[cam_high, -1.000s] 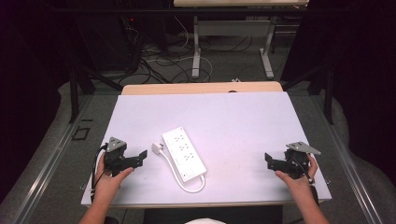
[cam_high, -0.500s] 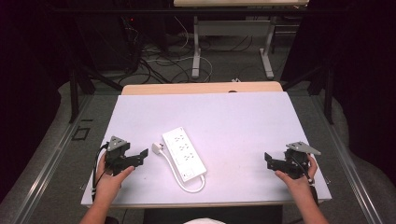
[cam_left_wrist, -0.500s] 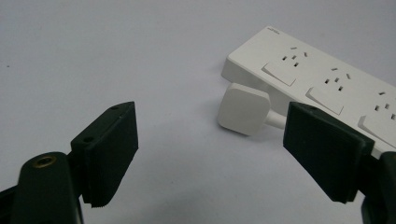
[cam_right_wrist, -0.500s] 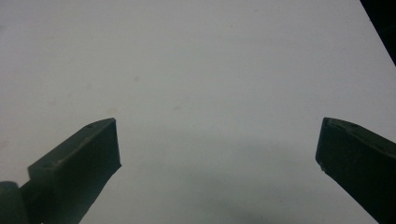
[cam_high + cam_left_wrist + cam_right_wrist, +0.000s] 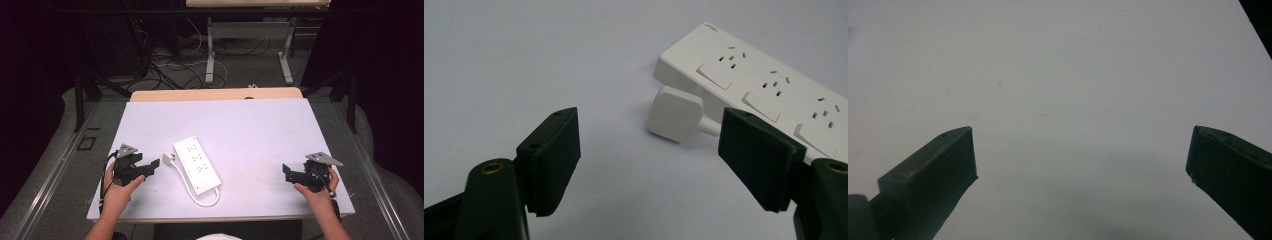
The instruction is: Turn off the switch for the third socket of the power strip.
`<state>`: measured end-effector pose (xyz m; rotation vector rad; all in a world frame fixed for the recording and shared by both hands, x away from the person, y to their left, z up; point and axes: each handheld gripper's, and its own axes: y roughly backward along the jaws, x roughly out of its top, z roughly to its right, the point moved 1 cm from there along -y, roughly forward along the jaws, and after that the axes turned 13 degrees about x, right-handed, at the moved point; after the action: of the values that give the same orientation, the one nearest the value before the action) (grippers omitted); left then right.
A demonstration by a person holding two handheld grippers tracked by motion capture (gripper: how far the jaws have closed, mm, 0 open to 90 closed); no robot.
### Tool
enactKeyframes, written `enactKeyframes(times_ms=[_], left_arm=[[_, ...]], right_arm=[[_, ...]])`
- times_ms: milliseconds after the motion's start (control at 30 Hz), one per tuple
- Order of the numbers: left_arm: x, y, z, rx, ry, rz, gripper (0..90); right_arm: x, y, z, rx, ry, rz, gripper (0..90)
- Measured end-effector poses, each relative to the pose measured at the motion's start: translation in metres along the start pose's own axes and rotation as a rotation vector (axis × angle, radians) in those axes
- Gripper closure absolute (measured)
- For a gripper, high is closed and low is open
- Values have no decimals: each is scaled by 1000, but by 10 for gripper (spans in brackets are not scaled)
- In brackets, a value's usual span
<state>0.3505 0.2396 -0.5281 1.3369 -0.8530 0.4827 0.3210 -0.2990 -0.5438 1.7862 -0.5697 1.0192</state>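
Observation:
A white power strip lies on the white table, its cord looping round the near end. Its white plug rests flat against the strip's left side. My left gripper is just left of the plug, pointing at it; its jaws have just been closing a little but still stand apart with nothing between them. My right gripper hovers over bare table at the right, open wide and holding nothing.
Beyond the table's far edge stands a wooden board and a second desk's legs among floor cables. A metal rail runs along the left of the table.
My left gripper has edged slightly toward the plug and its jaws look a little narrower. The right hand has stayed put.

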Motion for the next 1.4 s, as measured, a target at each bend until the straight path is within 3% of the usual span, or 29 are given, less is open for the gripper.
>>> enactKeyframes(times_ms=[500,867,1133,1400], left_arm=[[18,5,-4,-43,79,-27,284],[29,5,-3,-47,78,-47,311],[38,6,0,-76,108,-71,339],[47,7,4,-95,154,-62,370]], right_arm=[[-1,0,1,9,-10,-2,0],[-1,-1,-2,14,-15,-14,0],[-1,-2,-1,15,-14,-8,0],[0,-4,-3,16,-20,2,0]])
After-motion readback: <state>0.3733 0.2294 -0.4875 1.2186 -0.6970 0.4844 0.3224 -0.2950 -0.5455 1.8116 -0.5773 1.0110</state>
